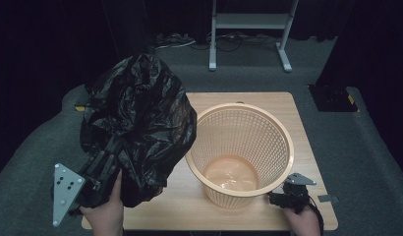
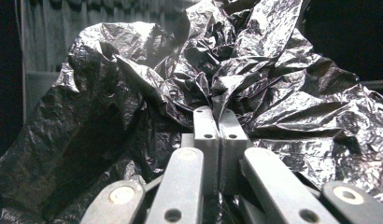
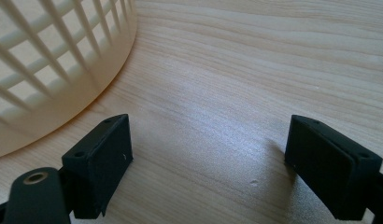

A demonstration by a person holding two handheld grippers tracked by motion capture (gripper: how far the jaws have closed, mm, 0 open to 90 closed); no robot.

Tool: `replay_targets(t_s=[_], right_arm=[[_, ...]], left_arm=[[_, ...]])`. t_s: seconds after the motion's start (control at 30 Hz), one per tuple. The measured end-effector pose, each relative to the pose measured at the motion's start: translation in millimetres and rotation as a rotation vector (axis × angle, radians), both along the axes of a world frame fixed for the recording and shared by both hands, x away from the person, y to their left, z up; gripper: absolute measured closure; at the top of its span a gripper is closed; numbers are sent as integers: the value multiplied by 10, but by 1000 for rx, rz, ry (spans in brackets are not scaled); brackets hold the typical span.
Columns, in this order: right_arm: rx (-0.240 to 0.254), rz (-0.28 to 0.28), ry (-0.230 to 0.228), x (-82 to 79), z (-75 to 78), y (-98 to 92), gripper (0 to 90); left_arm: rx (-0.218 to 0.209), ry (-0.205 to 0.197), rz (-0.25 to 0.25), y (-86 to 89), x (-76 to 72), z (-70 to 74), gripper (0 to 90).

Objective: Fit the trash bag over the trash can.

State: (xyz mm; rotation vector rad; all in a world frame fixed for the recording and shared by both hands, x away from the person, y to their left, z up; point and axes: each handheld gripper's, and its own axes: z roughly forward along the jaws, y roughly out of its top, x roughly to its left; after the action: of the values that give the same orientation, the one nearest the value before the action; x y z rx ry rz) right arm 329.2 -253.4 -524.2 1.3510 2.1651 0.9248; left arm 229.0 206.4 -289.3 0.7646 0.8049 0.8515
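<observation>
The left gripper [image 1: 107,160] has its jaws clamped on a crumpled black plastic bag [image 1: 135,128], held up over the left of the wooden table [image 1: 199,209] — lifted, but not yet in the mesh basket [image 1: 239,152] beside it, which stands bare inside. Lining it looks like what remains. The right gripper [image 3: 208,163] rests wide open by the basket's base. Grey carpet, dark curtains and a metal stand [image 1: 248,29] lie behind.
</observation>
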Motion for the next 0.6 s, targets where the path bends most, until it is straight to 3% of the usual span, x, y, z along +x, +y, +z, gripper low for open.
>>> replay_targets(t_s=[0.23, 0.43, 0.6], right_arm=[[0, 2, 1, -1, 0, -1, 144], [0, 2, 0, -1, 0, 0, 143], [0, 3, 0, -2, 0, 0, 143]], left_arm=[[13, -37, -46, -292, 13, 72, 882], [13, -37, -80, -494, 73, 83, 882], [65, -31, -116, -754, 122, 64, 882]])
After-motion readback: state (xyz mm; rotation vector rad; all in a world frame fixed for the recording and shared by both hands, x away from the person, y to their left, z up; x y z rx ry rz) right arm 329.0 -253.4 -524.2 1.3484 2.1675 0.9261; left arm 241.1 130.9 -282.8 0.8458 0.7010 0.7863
